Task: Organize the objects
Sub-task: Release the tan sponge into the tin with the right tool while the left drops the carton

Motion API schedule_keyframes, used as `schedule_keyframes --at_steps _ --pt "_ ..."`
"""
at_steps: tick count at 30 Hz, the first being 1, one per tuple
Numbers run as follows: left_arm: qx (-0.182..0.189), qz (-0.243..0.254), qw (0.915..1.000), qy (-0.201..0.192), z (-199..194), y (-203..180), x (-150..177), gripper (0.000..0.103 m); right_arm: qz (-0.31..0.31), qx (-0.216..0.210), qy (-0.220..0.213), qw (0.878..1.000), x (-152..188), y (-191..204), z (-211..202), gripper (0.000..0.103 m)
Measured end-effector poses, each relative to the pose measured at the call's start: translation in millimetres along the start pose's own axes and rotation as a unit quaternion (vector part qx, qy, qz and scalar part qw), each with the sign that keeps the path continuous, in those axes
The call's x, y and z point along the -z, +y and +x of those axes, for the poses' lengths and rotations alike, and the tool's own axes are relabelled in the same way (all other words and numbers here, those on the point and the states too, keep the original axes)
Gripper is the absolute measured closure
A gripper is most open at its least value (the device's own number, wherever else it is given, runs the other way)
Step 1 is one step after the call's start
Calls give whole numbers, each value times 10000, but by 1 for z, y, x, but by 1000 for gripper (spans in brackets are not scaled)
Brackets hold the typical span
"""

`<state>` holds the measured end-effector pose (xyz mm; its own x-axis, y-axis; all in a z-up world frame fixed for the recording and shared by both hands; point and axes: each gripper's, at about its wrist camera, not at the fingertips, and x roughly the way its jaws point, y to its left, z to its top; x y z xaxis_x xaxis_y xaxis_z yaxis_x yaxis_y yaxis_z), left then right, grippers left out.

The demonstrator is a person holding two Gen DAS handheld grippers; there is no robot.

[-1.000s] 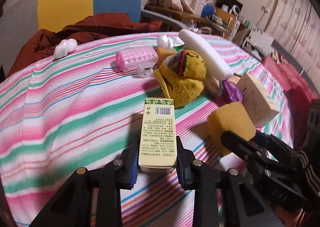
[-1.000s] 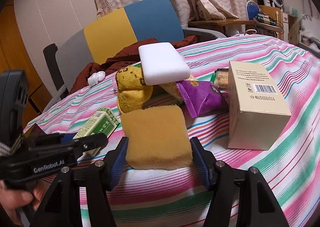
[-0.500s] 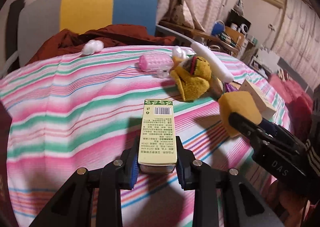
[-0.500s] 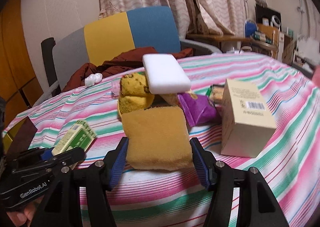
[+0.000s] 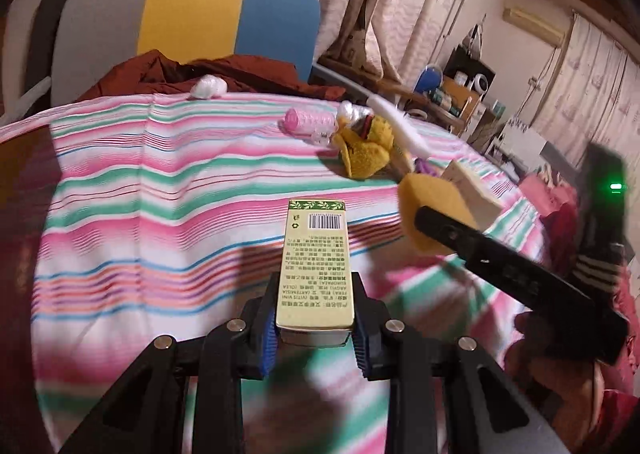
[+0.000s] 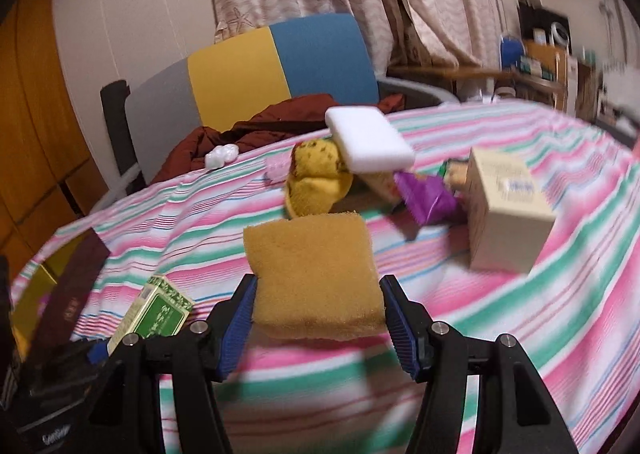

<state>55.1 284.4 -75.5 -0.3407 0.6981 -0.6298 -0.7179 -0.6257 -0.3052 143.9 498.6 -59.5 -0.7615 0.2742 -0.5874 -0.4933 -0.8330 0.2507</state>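
My left gripper is shut on a green and cream carton and holds it above the striped tablecloth. The carton also shows in the right wrist view. My right gripper is shut on a yellow sponge, also seen in the left wrist view. Farther back lie a yellow plush toy, a white sponge resting on it, a purple packet and a beige box.
A pink roller and a white lump lie near the table's far edge. A chair with a dark red garment stands behind the table. A dark box sits at the left.
Both grippers have pulled back and up from the table with their objects still held. The pile of things now looks smaller and farther away.
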Motion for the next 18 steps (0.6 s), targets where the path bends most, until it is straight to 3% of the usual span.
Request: schedule_keyframes --at_steps 5,11,18 --pt "48 -322 9986 -421 -50 15 4 73 142 -344 85 9993 0 22 -9 41" --pt "-39 -841 9938 -728 -99 50 10 73 -203 -939 208 9952 5 78 -17 41" --pt "-598 -1277 9857 -926 -143 98 26 73 -772 -1786 257 9805 14 156 -36 41"
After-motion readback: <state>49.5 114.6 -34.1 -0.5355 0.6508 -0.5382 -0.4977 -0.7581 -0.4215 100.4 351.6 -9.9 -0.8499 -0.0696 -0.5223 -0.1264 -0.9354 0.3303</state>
